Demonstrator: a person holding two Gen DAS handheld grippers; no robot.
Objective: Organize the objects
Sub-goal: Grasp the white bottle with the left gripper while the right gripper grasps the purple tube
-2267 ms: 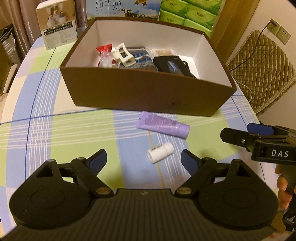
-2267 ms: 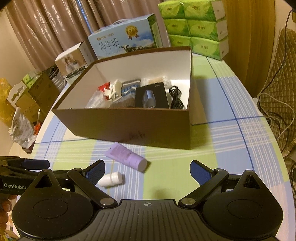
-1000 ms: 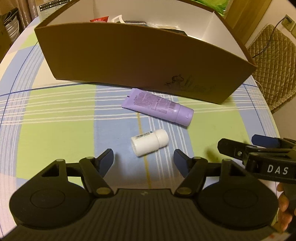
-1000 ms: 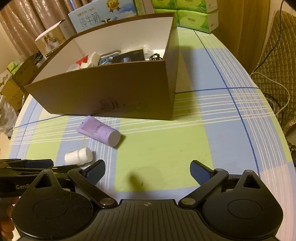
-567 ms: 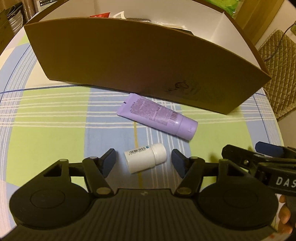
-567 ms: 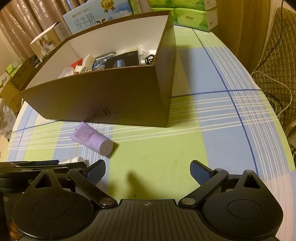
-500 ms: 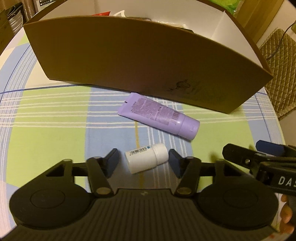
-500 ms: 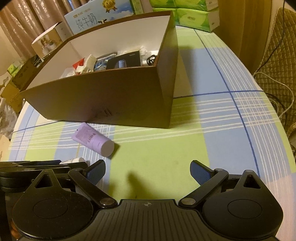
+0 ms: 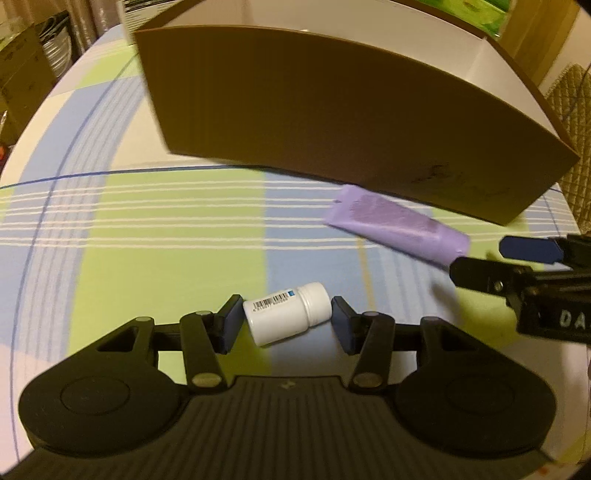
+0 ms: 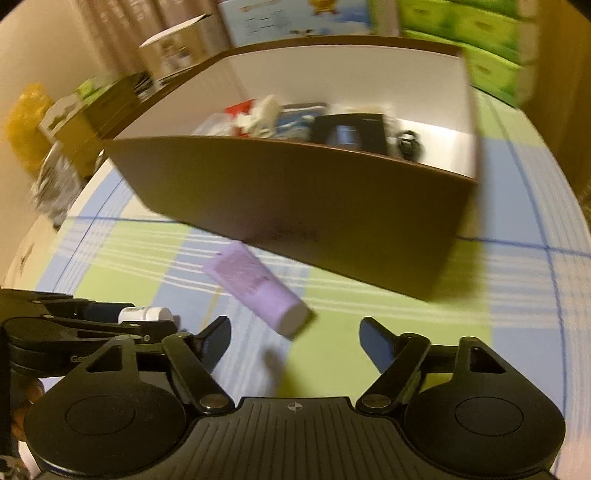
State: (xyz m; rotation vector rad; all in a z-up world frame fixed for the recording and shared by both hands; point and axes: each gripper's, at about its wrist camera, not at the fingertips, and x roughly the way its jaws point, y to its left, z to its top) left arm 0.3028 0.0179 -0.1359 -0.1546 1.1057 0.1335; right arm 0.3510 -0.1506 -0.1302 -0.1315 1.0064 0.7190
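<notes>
A small white bottle [image 9: 288, 317] with a barcode label lies on its side between the pads of my left gripper [image 9: 286, 325]. The jaws have closed in to its two ends and appear to touch it. It also shows in the right wrist view [image 10: 146, 314], partly hidden by the left gripper. A purple tube [image 9: 397, 227] lies in front of the brown box [image 9: 332, 122]; in the right wrist view the purple tube [image 10: 256, 288] lies just ahead of my open, empty right gripper [image 10: 295, 341]. The box [image 10: 295, 199] holds several items.
The checked tablecloth [image 9: 147, 240] covers a round table. A milk carton [image 10: 295, 16] and green tissue packs [image 10: 469, 29] stand behind the box. Cartons and bags [image 10: 55, 122] sit off the table's left edge. A quilted chair [image 9: 576, 96] is at the right.
My left gripper has come down around the white bottle and its jaws have narrowed onto it. My right gripper has swung left, bringing the purple tube in front of its jaws.
</notes>
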